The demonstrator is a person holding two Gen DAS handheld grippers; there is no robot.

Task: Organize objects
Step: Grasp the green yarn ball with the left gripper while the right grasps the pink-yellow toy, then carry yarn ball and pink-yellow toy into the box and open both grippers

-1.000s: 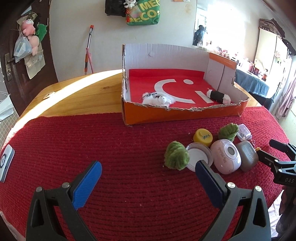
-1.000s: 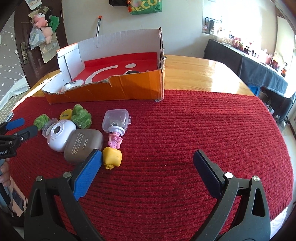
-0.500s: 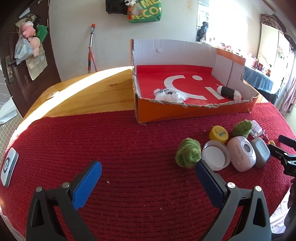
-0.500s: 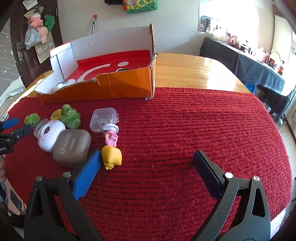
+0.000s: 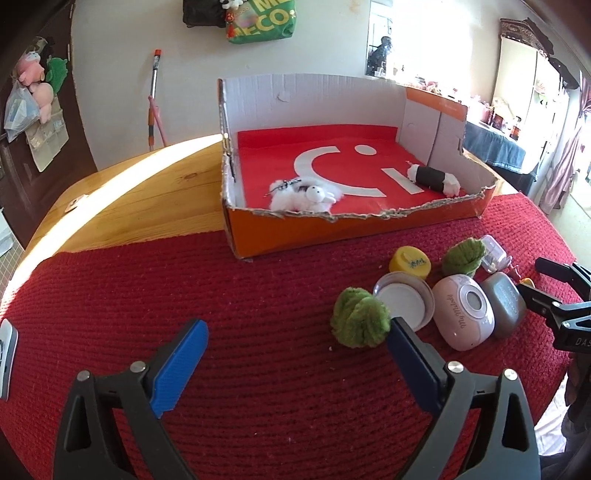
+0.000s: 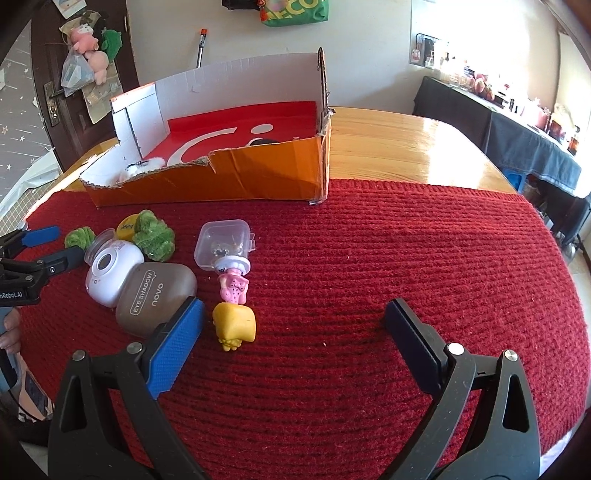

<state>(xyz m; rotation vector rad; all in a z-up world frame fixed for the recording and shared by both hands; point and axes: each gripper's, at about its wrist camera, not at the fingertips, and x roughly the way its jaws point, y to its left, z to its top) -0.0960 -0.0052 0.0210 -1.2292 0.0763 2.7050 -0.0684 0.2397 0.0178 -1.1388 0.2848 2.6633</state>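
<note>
A lived-in home: a wooden tabletop [image 5: 122, 199] under a red knitted cloth [image 5: 258, 332], plush toys [image 5: 37, 85] hung on a door, a shopping bag [image 5: 262, 22] on the wall, a cluttered sideboard [image 6: 517, 122].

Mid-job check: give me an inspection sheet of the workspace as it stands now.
Surface: red knitted mat over a wooden table.
Job's things: orange cardboard box holds a white plush toy and a dark roll; green yarn pompom, pink round case, brown eye-shadow case, clear plastic box, yellow figurine lie outside.
Clutter: white device at mat edge.
Grippers: left gripper open, jaws just closing slightly, nothing between; right gripper open, empty.
Cables: nothing seen.
Surroundings: green bag on wall.
</note>
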